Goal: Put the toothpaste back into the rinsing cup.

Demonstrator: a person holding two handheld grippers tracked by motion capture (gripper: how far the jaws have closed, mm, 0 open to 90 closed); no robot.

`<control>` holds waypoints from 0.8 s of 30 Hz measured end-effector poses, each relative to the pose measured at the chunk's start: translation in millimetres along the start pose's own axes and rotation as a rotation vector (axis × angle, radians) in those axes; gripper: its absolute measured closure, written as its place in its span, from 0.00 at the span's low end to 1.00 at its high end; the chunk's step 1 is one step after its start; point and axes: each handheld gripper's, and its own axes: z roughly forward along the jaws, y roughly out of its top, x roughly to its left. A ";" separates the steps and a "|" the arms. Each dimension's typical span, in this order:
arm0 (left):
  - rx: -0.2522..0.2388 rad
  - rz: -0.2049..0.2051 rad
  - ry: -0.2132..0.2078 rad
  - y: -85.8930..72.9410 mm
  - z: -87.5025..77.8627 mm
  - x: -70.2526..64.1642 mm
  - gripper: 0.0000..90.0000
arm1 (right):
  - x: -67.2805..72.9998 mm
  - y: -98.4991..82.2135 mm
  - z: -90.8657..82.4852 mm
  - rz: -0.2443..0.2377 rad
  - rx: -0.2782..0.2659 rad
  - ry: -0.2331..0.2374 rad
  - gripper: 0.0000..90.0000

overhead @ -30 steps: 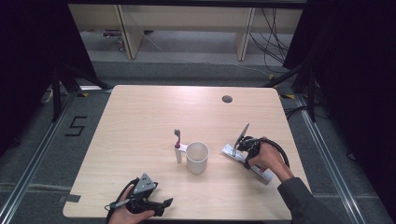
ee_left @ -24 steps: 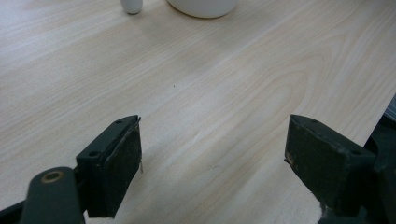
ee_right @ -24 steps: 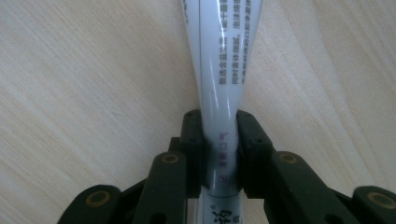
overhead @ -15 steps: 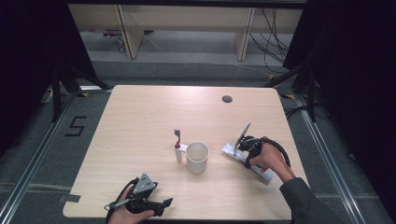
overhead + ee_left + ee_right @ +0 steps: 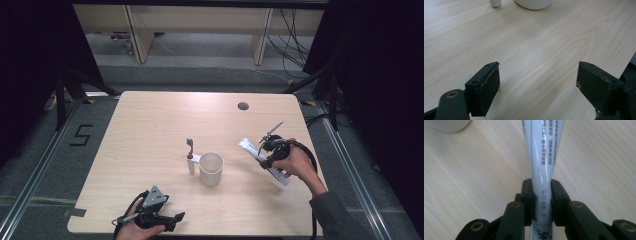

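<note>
A white toothpaste tube (image 5: 253, 151) (image 5: 543, 157) with printed text is held off the table at the right, tilted, its flat end toward the cup. My right gripper (image 5: 268, 155) (image 5: 541, 195) is shut on the tube's lower part, both pads pressed against its sides. A white cup (image 5: 211, 168) stands mid-table, its base (image 5: 533, 3) at the top of the left gripper view. A toothbrush (image 5: 190, 156) with a dark red head stands upright just left of the cup. My left gripper (image 5: 172, 220) (image 5: 537, 90) rests open near the table's front edge, with bare wood between its jaws.
The light wooden table (image 5: 150, 130) has a round cable hole (image 5: 243, 106) at the back right. Dark floor and shelving legs lie beyond the far edge. The number 5 is marked on the floor (image 5: 81, 135) to the left.
My right gripper has lifted the toothpaste tube off the table and tilted it up. The left gripper, cup and toothbrush have stayed put.
</note>
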 end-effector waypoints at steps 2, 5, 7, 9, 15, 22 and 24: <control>-0.003 -0.002 -0.001 0.9 0.3 0.4 0.21 | -0.1 1.2 -3.3 0.008 -0.032 0.007 0.84; -0.004 -0.003 0.002 -0.4 0.3 0.4 0.21 | -0.3 3.5 -8.1 0.017 -0.084 -0.002 0.84; -0.008 -0.001 0.005 0.7 0.0 1.1 0.21 | 2.5 5.4 -12.7 0.058 -0.096 0.012 0.84; -0.007 -0.004 0.004 0.4 0.1 0.9 0.21 | 2.8 7.7 -15.3 0.070 -0.145 0.007 0.84; -0.013 -0.005 0.009 0.3 -0.2 1.5 0.20 | 4.6 14.5 -21.4 0.068 -0.278 0.032 0.84; -0.016 -0.001 -0.004 -0.2 -0.8 0.9 0.19 | 10.2 21.5 -23.9 0.082 -0.391 0.057 0.84; -0.020 -0.008 -0.001 0.7 -0.8 1.0 0.19 | 11.3 23.9 -23.8 0.077 -0.427 0.049 0.84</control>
